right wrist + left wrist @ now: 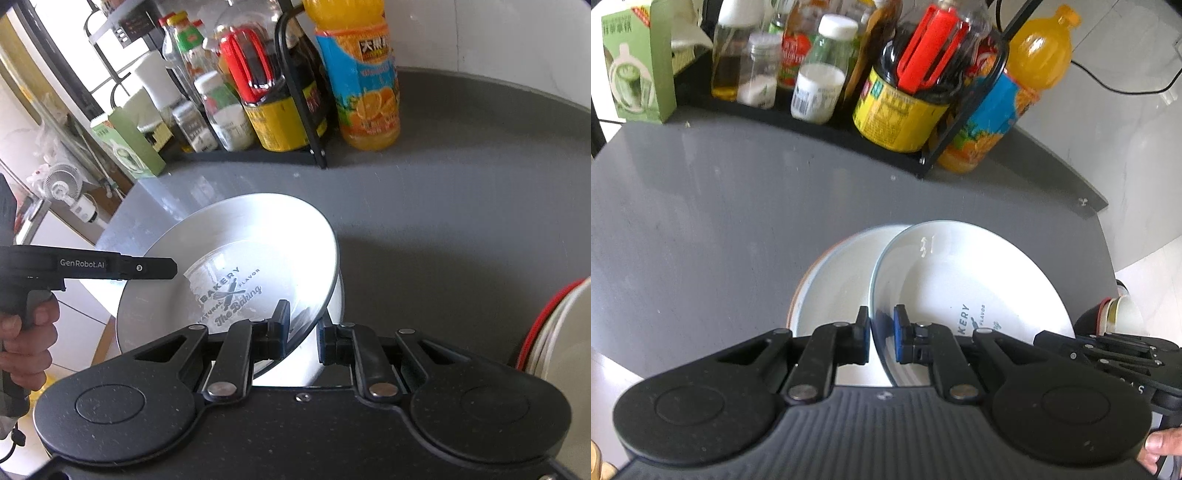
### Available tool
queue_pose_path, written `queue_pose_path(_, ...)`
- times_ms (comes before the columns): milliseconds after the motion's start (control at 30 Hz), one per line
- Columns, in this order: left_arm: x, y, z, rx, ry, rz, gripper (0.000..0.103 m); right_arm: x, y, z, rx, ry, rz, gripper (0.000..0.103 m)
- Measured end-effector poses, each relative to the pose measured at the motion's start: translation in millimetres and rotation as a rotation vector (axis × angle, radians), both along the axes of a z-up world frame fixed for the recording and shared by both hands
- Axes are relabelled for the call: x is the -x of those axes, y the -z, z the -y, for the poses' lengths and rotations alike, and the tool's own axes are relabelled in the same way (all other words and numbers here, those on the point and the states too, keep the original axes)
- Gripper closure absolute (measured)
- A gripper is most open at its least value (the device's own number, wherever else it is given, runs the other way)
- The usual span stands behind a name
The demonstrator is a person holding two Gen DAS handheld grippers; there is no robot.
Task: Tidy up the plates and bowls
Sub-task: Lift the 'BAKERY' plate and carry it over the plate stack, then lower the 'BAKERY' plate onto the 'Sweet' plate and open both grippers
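A white plate printed "BAKERY" hangs tilted over a second white dish that rests on the grey counter. My left gripper is shut on the printed plate's left rim, one pad inside and one outside. In the right wrist view its tip meets the same rim. My right gripper is shut on the opposite rim, and it shows side-on in the left wrist view. The lower dish is mostly covered by the plate.
A black rack of bottles and jars lines the back of the counter, with an orange juice bottle at its right end and a green carton at its left. A red-rimmed white dish sits at the right.
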State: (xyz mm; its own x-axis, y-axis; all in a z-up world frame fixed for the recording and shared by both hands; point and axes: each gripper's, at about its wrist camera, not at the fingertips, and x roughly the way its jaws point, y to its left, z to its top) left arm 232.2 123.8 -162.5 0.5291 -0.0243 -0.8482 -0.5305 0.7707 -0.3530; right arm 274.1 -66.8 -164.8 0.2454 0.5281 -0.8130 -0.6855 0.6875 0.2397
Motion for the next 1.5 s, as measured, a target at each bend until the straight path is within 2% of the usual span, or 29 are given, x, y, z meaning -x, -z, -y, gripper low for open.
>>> queue_pose_path(300,-3,16,7,0.032,0.030,-0.031,0.092,10,14,11,0.040,0.038,-0.011,0.088)
queue_pose_path(600,-8,22,6,0.019,0.040,-0.067,0.090,15,21,8,0.071,0.038,-0.005,0.088)
queue_pose_path(867,-10,28,8,-0.022,0.042,-0.094,0.088,19,25,-3,0.118,0.011,0.020,0.088)
queue_pose_path(1000,-11,29,11,-0.051,0.053,-0.101,0.087,18,27,-3,0.113,0.017,0.001,0.088)
queue_pose_path(1100,-13,29,14,-0.078,0.062,-0.106,0.086,18,28,-2,0.113,0.023,-0.017,0.087)
queue_pose_path(1233,-13,28,14,-0.128,0.061,-0.114,0.086,20,20,0,0.114,0.031,0.007,0.084)
queue_pose_path(1300,-13,29,13,-0.153,0.053,-0.119,0.086,18,17,2,0.096,0.027,-0.001,0.087)
queue_pose_path(1367,-14,28,12,-0.165,0.057,-0.119,0.087,19,18,2,0.101,0.004,0.004,0.100)
queue_pose_path(1500,-14,30,11,-0.174,0.070,-0.119,0.087,21,21,-4,0.127,-0.015,0.030,0.100)
